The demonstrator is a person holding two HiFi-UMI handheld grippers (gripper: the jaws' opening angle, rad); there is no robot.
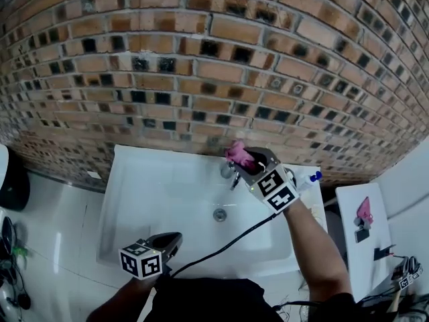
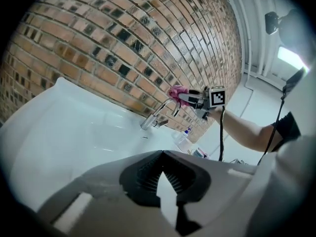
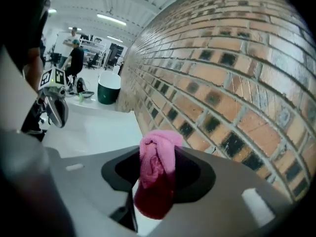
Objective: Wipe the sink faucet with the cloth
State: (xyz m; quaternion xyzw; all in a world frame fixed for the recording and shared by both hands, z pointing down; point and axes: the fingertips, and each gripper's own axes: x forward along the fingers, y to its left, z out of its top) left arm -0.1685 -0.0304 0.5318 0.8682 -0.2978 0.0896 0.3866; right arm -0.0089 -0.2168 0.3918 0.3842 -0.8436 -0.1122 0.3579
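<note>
Head view: the right gripper [image 1: 244, 158] clamps a pink cloth [image 1: 236, 153] at the top of the faucet [image 1: 232, 173], behind the white sink [image 1: 141, 180].

Left gripper view: the left gripper [image 2: 163, 154], jaws closed on nothing, sits well apart from the faucet (near the sink's front rim).

Right gripper view: the cloth bulges between the jaws, with the brick wall [image 3: 222, 73] beside them.

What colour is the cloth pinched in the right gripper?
Pink. The cloth shows best in the right gripper view, pinched between the jaws.

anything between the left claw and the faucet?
Only bare sink basin between left claw and faucet, drain just beside that line. Head view shows it.
</note>
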